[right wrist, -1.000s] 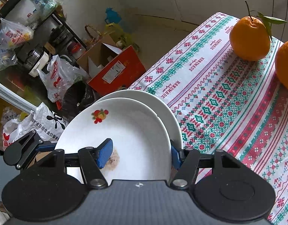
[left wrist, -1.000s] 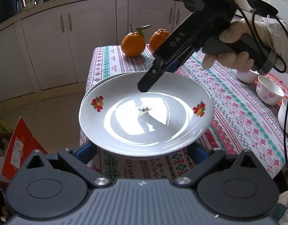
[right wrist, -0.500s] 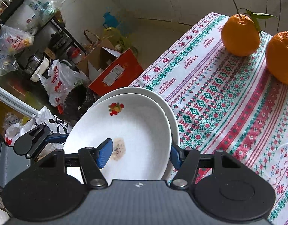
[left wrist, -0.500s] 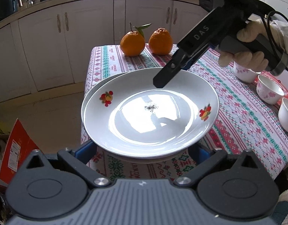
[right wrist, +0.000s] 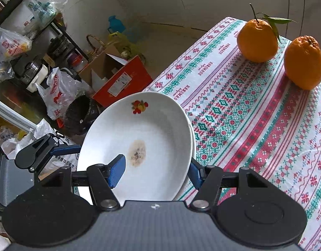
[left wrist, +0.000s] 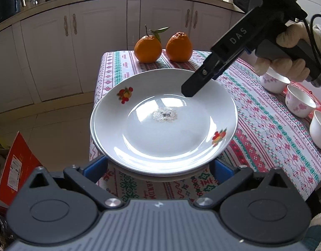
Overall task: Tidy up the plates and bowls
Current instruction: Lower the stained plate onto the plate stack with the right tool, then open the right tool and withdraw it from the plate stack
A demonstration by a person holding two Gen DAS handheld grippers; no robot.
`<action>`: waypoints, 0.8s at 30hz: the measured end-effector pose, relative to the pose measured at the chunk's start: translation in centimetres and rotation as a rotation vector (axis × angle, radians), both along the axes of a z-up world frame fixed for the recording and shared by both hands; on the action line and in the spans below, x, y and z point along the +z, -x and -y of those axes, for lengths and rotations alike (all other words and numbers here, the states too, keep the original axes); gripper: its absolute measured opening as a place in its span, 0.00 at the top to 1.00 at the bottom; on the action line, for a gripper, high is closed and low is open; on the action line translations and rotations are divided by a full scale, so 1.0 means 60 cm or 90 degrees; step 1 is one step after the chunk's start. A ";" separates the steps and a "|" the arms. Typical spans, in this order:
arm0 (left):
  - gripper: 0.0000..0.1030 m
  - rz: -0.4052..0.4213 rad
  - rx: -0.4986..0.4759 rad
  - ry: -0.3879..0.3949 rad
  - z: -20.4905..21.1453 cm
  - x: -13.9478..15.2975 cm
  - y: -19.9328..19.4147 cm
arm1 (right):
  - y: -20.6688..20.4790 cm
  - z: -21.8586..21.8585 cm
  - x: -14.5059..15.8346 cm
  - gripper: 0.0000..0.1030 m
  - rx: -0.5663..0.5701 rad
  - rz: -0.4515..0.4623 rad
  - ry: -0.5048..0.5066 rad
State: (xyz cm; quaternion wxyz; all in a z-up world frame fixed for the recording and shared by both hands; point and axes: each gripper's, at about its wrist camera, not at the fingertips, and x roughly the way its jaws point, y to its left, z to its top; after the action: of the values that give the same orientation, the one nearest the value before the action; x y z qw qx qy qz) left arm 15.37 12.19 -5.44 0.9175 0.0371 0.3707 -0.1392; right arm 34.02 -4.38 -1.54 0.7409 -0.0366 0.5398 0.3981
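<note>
Over the table's left edge, right hand-held gripper (right wrist: 155,172) clamps the top plate's (left wrist: 164,125) rim, aligning the stack; left hand-held gripper (left wrist: 159,168) open beneath.

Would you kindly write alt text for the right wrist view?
The right gripper pinches the rim of a white plate with a brown stain, stacked on a second plate at the corner of a patterned tablecloth. Two oranges sit beyond.

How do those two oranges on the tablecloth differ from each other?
The left orange keeps a stem with green leaves; the right orange has a bare, bumpy top. The left one looks rounder, the right one taller and more pear-shaped. Both are bright orange, standing side by side at the far end of the table.
</note>
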 end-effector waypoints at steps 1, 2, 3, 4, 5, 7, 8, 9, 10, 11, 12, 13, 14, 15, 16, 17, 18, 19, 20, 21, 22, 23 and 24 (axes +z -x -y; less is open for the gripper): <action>0.00 0.000 0.001 0.001 0.000 0.000 0.000 | 0.003 0.000 0.000 0.33 -0.003 0.001 0.001; 0.00 0.000 0.000 0.002 -0.001 0.000 0.000 | 0.005 0.000 0.001 0.33 -0.003 0.004 0.004; 0.00 0.000 0.000 0.002 -0.001 0.000 0.000 | 0.007 0.001 0.002 0.33 -0.005 0.006 0.006; 0.00 0.000 0.000 0.002 -0.001 0.001 0.000 | 0.009 0.001 0.003 0.33 -0.007 0.010 0.009; 0.00 0.001 0.000 0.001 -0.001 0.000 0.001 | 0.012 0.001 0.003 0.32 -0.008 0.013 0.014; 0.00 0.001 -0.001 0.000 -0.001 0.001 0.000 | 0.015 0.001 0.004 0.30 -0.007 0.022 0.024; 0.00 0.001 -0.001 -0.002 0.000 0.000 0.001 | 0.018 0.001 0.003 0.30 -0.007 0.025 0.028; 0.00 0.002 -0.002 -0.004 0.001 0.000 0.001 | 0.021 0.001 0.002 0.29 -0.007 0.027 0.033; 0.00 0.003 -0.004 -0.006 0.002 0.000 0.002 | 0.023 0.001 0.000 0.29 -0.008 0.029 0.040; 0.00 0.005 -0.004 -0.006 0.002 -0.001 0.002 | 0.025 0.002 -0.001 0.29 -0.006 0.031 0.040; 0.00 0.005 -0.002 -0.002 0.001 -0.001 0.002 | 0.026 0.002 -0.001 0.28 -0.006 0.031 0.037; 0.00 0.004 -0.003 -0.002 0.001 -0.001 0.002 | 0.028 0.003 0.000 0.28 -0.007 0.034 0.038; 0.00 0.004 -0.002 -0.002 0.001 -0.001 0.002 | 0.031 0.002 0.001 0.24 -0.006 0.039 0.039; 0.00 0.003 -0.001 -0.002 0.001 -0.001 0.003 | 0.034 0.003 0.004 0.21 -0.007 0.044 0.040; 0.00 0.002 -0.002 -0.002 0.000 -0.001 0.003 | 0.038 0.004 0.005 0.15 -0.009 0.050 0.040; 0.00 0.003 -0.004 -0.001 0.001 0.000 0.005 | 0.043 0.004 0.007 0.15 -0.008 0.057 0.041; 0.00 0.005 -0.006 -0.002 0.001 0.001 0.006 | 0.047 0.005 0.010 0.14 -0.007 0.062 0.041; 0.00 0.007 -0.006 -0.003 0.001 0.002 0.008 | 0.053 0.006 0.012 0.12 -0.008 0.068 0.041; 0.00 0.008 -0.006 -0.005 0.002 0.003 0.009 | 0.058 0.006 0.014 0.09 -0.011 0.075 0.043; 0.00 0.011 -0.006 -0.005 0.003 0.005 0.011 | 0.063 0.007 0.016 0.07 -0.014 0.084 0.044; 0.00 0.013 -0.007 -0.003 0.003 0.007 0.013 | 0.070 0.009 0.020 0.06 -0.014 0.098 0.045; 0.00 0.017 -0.009 -0.001 0.003 0.009 0.016 | 0.077 0.010 0.023 0.06 -0.014 0.107 0.043; 0.00 0.022 -0.009 0.000 0.005 0.012 0.019 | 0.084 0.011 0.026 0.05 -0.016 0.114 0.042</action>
State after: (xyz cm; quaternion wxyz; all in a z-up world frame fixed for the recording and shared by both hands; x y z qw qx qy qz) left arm 14.21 11.91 -4.71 0.9228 0.0421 0.3544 -0.1454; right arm 29.01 -5.06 0.00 0.7894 -0.0899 0.4844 0.3661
